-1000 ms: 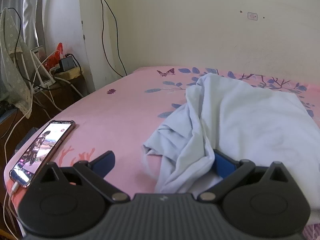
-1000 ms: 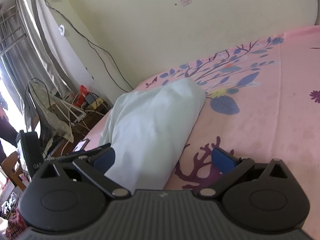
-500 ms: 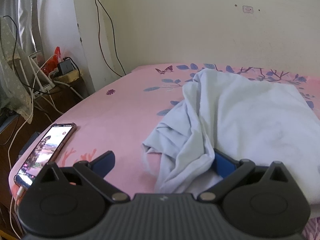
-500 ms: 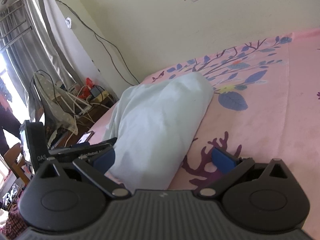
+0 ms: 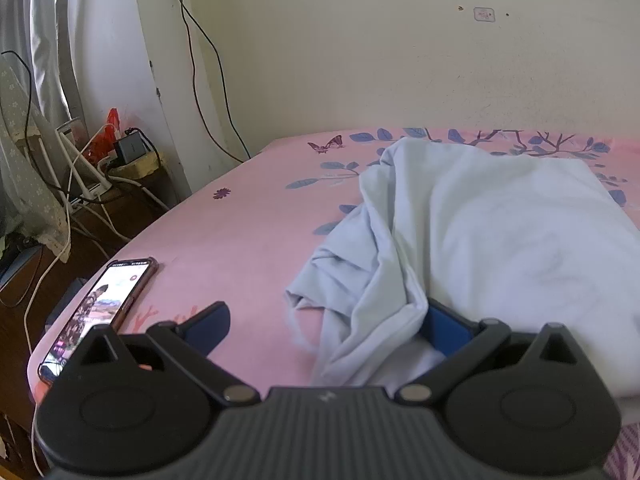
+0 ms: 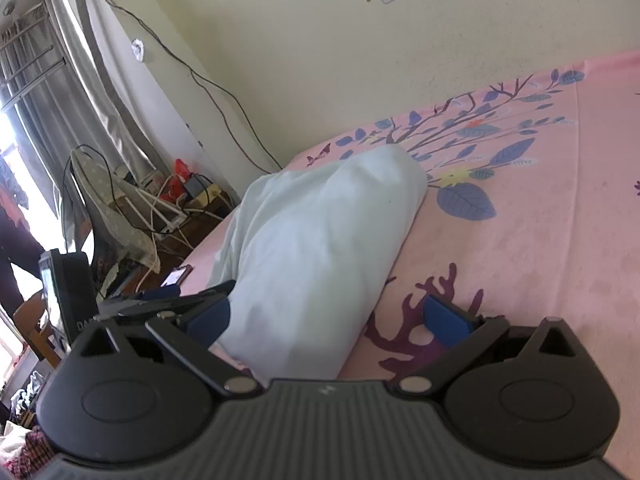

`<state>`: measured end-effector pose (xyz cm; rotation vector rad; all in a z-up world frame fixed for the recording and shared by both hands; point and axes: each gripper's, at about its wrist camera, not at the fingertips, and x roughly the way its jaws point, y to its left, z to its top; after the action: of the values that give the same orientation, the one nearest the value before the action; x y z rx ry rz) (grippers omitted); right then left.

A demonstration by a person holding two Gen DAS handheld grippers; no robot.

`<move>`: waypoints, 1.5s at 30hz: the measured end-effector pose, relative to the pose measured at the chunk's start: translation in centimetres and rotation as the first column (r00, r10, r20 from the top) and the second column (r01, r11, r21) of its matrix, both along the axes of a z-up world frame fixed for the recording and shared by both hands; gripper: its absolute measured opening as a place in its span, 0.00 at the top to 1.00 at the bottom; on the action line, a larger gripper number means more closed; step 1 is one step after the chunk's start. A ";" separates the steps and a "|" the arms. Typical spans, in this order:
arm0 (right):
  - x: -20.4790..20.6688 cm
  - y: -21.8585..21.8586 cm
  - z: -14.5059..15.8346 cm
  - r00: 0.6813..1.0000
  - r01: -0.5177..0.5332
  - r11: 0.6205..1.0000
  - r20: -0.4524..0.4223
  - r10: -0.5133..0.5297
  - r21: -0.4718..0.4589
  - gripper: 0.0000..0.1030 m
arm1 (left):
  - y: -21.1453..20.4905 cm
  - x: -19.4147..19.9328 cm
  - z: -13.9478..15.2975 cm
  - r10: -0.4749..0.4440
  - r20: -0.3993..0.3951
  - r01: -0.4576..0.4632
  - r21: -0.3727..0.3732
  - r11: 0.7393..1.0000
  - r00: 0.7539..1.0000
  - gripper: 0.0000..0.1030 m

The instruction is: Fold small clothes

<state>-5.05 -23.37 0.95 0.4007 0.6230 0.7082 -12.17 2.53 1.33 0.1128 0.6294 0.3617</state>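
Lying right of centre on the pink bed (image 5: 240, 240), the pale blue garment (image 5: 480, 240) looks light, soft and limp, so it should sag from any pinch; a hem or corner suits best. Left tool (image 5: 326, 322) and right tool (image 6: 328, 316) both gape wide, cloth between their fingers. The garment's near edge is hidden behind both tool bodies.

Soft daylight enters from the window (image 6: 16, 92) at far left, blown out to white glare there. The wall (image 5: 400, 60) is evenly lit. Fisheye bending darkens the corners; both views look slightly soft.
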 end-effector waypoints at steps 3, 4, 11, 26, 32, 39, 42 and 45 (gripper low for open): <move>0.0 0.0 0.0 1.000 0.001 1.000 0.000 -0.001 -0.001 0.06 | -0.1 0.0 -0.1 0.000 0.000 0.000 0.007 1.000 1.000 0.00; 0.0 0.0 0.0 1.000 0.001 1.000 0.000 -0.001 -0.001 0.06 | -0.1 0.0 -0.1 0.000 0.000 0.000 0.007 1.000 1.000 0.00; 0.0 -0.1 0.0 1.000 -0.006 1.000 -0.001 0.006 -0.001 0.06 | -0.1 0.0 -0.1 -0.001 0.001 0.001 0.011 1.000 1.000 0.00; 0.2 -0.3 0.0 1.000 -0.024 1.000 -0.002 0.024 -0.008 0.06 | -0.1 -0.1 0.1 -0.005 -0.001 0.005 0.016 1.000 1.000 0.00; 0.2 -0.3 0.0 1.000 -0.024 1.000 -0.002 0.024 -0.008 0.06 | 0.0 -0.1 0.1 -0.006 -0.001 0.006 0.014 1.000 1.000 0.00; 0.2 -0.2 0.0 1.000 -0.024 1.000 -0.002 0.024 -0.009 0.06 | 0.0 0.0 0.0 -0.005 -0.002 0.005 0.011 1.000 1.000 0.00; 0.2 -0.2 0.0 1.000 -0.024 1.000 -0.002 0.024 -0.009 0.06 | 0.1 0.0 0.0 -0.005 -0.002 0.005 0.010 1.000 1.000 0.00; 0.2 -0.2 0.0 1.000 -0.023 1.000 -0.002 0.023 -0.009 0.06 | 0.0 0.0 0.0 -0.005 -0.002 0.005 0.010 1.000 1.000 0.00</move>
<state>-4.88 -23.60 0.92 0.3867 0.6330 0.7272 -12.17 2.57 1.34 0.1245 0.6293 0.3599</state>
